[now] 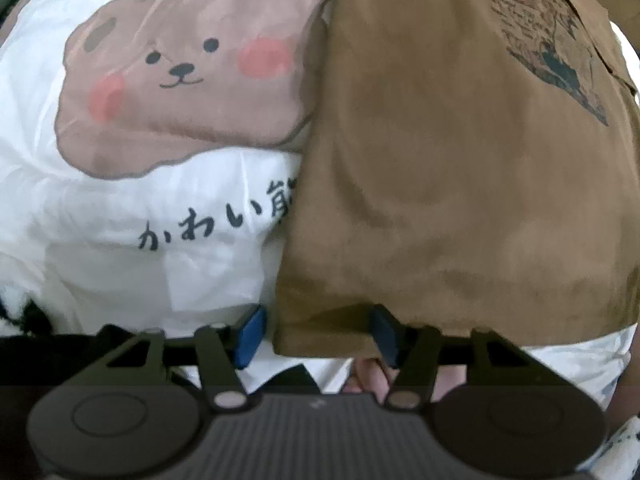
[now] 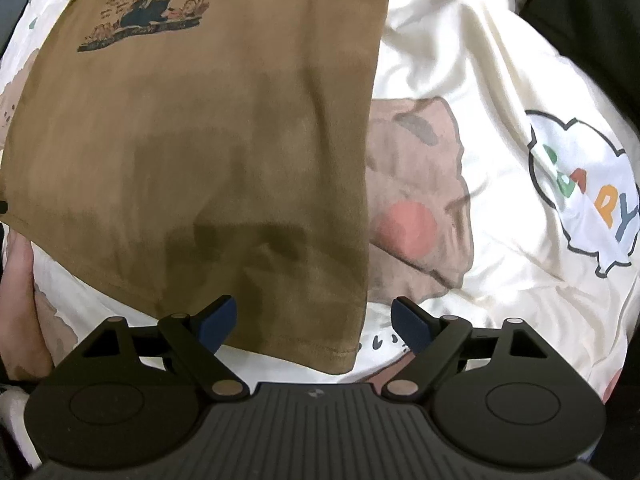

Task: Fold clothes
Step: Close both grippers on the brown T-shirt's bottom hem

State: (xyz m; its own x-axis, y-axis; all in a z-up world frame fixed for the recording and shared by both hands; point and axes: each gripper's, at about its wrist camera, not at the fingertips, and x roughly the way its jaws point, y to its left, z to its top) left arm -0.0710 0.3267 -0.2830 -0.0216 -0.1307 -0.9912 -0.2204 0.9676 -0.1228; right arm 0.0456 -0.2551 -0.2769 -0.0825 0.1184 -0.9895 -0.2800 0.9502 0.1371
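Both grippers are wide apart at the brown T-shirt's [image 1: 460, 200] near hem: left gripper [image 1: 316, 336] at its left corner, right gripper [image 2: 314, 322] at its right corner. Shirt lies flat on the bear-print bedsheet [image 1: 160, 80]; a pinch might catch the sheet too

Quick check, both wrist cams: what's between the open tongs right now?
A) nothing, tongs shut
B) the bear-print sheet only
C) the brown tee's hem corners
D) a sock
C: both the left tongs and right tongs stand open with a bottom corner of the brown tee lying between the blue pads, on the bear-print sheet.
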